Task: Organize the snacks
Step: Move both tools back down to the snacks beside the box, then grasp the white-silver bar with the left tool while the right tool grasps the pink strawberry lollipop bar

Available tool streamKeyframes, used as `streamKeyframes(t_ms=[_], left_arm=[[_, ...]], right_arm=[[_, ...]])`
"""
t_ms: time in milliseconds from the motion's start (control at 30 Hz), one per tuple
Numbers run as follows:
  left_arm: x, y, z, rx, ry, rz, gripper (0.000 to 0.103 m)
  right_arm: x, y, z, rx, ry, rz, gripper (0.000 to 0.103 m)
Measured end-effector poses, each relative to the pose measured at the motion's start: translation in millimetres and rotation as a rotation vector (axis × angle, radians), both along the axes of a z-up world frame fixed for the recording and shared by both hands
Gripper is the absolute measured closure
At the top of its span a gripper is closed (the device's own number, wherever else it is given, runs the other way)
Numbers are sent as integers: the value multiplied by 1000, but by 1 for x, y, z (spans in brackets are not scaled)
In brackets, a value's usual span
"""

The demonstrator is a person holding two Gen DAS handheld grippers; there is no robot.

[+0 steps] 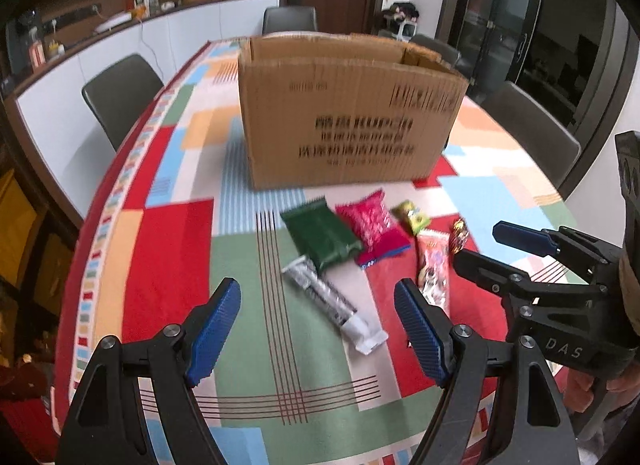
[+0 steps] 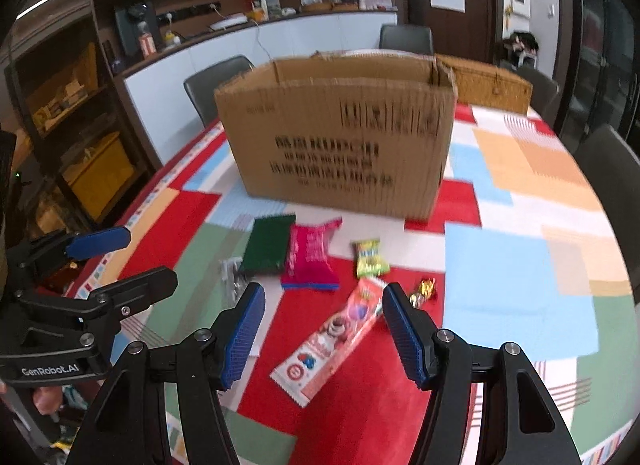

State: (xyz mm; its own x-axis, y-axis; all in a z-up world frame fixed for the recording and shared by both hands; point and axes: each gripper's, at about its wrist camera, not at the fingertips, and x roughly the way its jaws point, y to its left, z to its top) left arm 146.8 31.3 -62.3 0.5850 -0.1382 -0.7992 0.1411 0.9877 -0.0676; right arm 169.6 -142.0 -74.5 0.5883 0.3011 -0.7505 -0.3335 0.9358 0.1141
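Six snack packets (image 2: 308,261) lie flat in a loose row before the open, upright cardboard box (image 2: 340,145).

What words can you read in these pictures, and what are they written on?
"DAS": on the right gripper body, seen from the left wrist.
"GenRobot.AI": on the left gripper body, seen from the right wrist.
Cardboard box: black print, too blurred to read.
Snack wrappers: too small to read.

You can read "DAS" on the black right gripper (image 1: 476,243) body and "GenRobot.AI" on the black left gripper (image 2: 152,255) body; the brown cardboard box (image 1: 352,113) print is too blurred.
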Motion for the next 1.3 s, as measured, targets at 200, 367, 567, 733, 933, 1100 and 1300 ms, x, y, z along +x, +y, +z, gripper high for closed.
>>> streamKeyframes(t_ms=[200, 367, 567, 733, 933, 1100, 1300], left_arm=[[11, 1, -24, -11, 64, 6, 24], [23, 2, -40, -25, 103, 12, 25], [37, 2, -56, -48, 133, 13, 25], [50, 1, -64, -40, 144, 26, 27], [58, 2, -74, -54, 166, 32, 37], [59, 4, -78, -52, 167, 44, 45], [59, 2, -78, -25, 144, 32, 54]], right_arm=[[7, 0, -21, -5, 62, -17, 41], [13, 4, -33, -10, 91, -17, 42], [22, 4, -47, -2, 138, -24, 49], [31, 4, -56, -9, 158, -36, 52], [42, 3, -64, -12, 175, -47, 56], [52, 7, -70, -30, 183, -52, 63], [50, 19, -74, -124, 138, -34, 64]])
